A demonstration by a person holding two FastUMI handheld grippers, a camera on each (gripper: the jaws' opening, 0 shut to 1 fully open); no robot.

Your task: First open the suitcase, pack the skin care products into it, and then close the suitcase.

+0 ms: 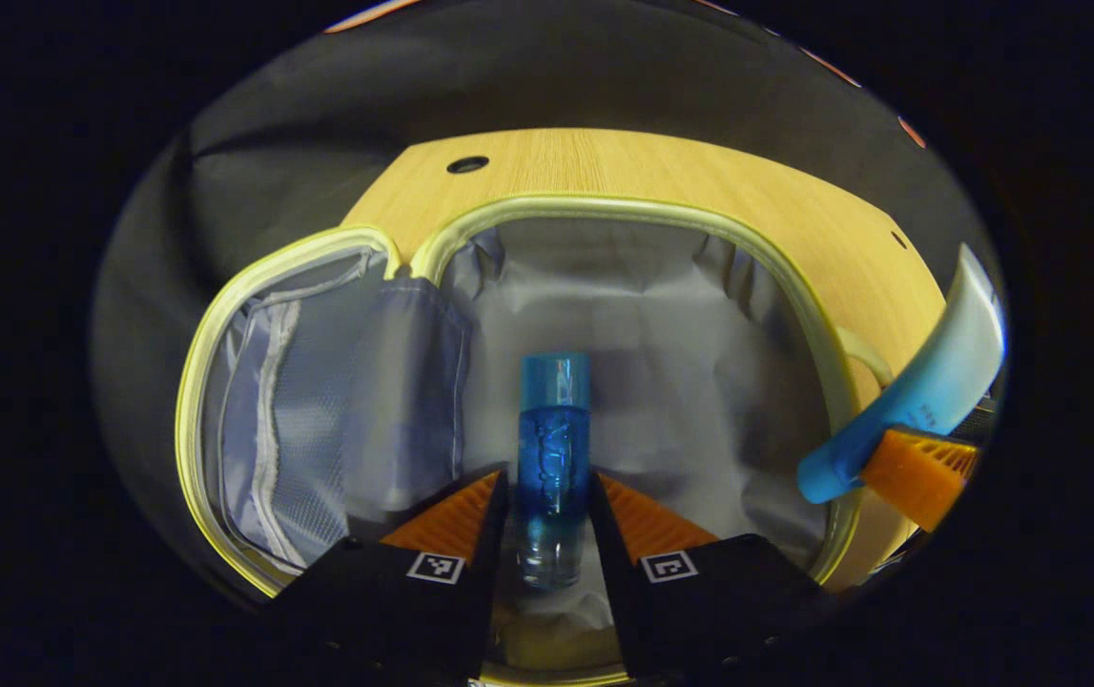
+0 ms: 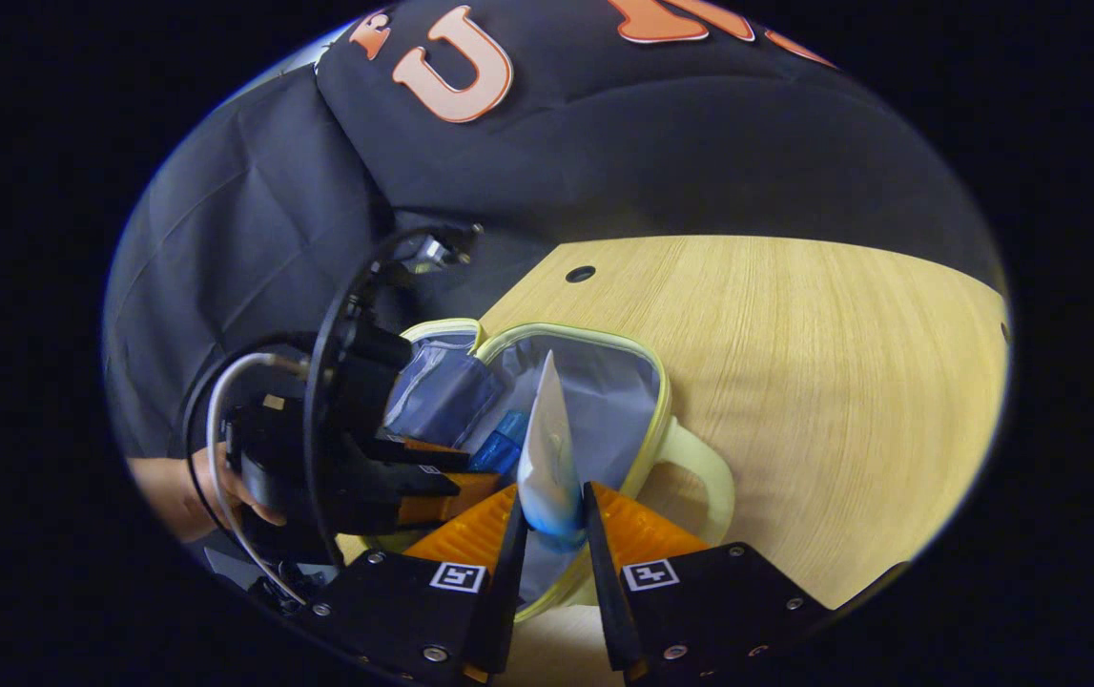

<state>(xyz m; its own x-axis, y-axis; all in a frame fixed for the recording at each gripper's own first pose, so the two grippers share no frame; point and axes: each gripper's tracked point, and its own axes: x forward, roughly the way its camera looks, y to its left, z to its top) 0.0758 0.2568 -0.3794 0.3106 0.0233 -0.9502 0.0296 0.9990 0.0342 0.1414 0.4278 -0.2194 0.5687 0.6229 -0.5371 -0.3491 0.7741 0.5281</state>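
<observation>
Open suitcase point(image 1: 642, 286) with pale yellow-green rim and grey lining, lying flat on wooden counter point(image 1: 604, 167); lid half with mesh pocket point(image 1: 318, 410) folded out toward 9 o'clock in the left gripper view. Left claw point(image 1: 553, 496) closed on translucent blue bottle point(image 1: 553, 448), both fingers pressed against its sides, cap end pointing to 12 o'clock over the lined main compartment; contact between bottle and lining not discernible. At 3 o'clock in the same view, white-and-blue tube point(image 1: 928, 382) crossing the suitcase rim, pinched near its blue end by a finger of the other claw. In the right gripper view, right claw point(image 2: 551, 520) clamped on the tube point(image 2: 547, 448), flat crimped end toward 12 o'clock, blue cap end down between the fingers, held above the open compartment point(image 2: 613, 401). Pale handle point(image 2: 699, 468) of the suitcase at 4 o'clock from the tube. Left claw point(image 2: 470, 472) with blue bottle point(image 2: 504, 439) at 9 o'clock from the tube, hand point(image 2: 194, 496) gripping that device at the far left edge. Bare counter point(image 2: 842, 382) toward 2 o'clock, small round hole point(image 2: 580, 274) near its far edge.
</observation>
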